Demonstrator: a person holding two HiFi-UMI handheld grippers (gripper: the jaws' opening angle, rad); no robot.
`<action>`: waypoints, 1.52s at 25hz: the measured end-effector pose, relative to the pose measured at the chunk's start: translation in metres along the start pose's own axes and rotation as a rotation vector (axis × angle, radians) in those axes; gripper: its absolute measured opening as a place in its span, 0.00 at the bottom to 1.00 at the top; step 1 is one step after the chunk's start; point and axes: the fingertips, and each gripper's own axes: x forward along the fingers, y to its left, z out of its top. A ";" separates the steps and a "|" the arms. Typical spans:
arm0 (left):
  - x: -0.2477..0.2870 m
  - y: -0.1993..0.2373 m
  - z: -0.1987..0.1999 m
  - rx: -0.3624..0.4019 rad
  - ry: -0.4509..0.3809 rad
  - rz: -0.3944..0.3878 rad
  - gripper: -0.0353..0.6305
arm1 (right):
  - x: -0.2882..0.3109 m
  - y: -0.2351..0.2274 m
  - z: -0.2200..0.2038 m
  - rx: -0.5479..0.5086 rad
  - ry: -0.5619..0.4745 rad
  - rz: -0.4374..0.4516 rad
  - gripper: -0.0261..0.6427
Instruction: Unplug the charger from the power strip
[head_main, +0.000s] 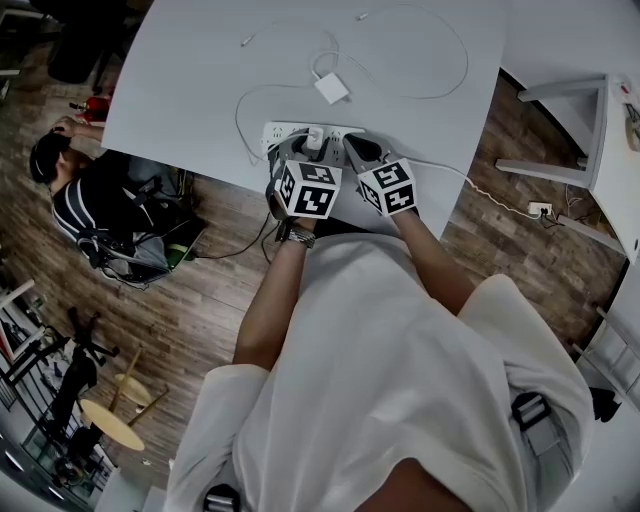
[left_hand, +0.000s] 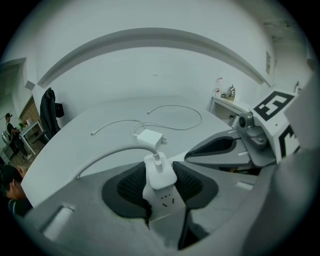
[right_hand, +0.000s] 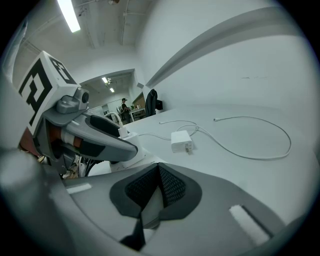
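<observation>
A white power strip lies near the front edge of the white table. A white charger stands plugged into the strip, and a cable runs from its top. My left gripper is shut on this charger, with its dark pads against both sides. To the right of it, my right gripper is over the strip's right end with its pads shut together and nothing held. The right gripper's finger shows in the left gripper view.
A second, loose white charger lies further back on the table with thin white cables looped around it. A person sits on the floor at the left. A white shelf stands at the right, and a cord runs to a floor plug.
</observation>
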 end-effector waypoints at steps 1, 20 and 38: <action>0.000 0.000 0.000 0.002 0.002 0.001 0.31 | 0.000 0.000 0.000 -0.001 0.000 0.000 0.04; -0.004 0.003 0.001 -0.036 0.010 -0.023 0.31 | 0.000 0.004 0.002 -0.003 -0.003 0.007 0.04; -0.005 0.006 0.003 -0.117 -0.020 -0.048 0.31 | 0.000 0.004 0.002 -0.004 -0.002 0.003 0.04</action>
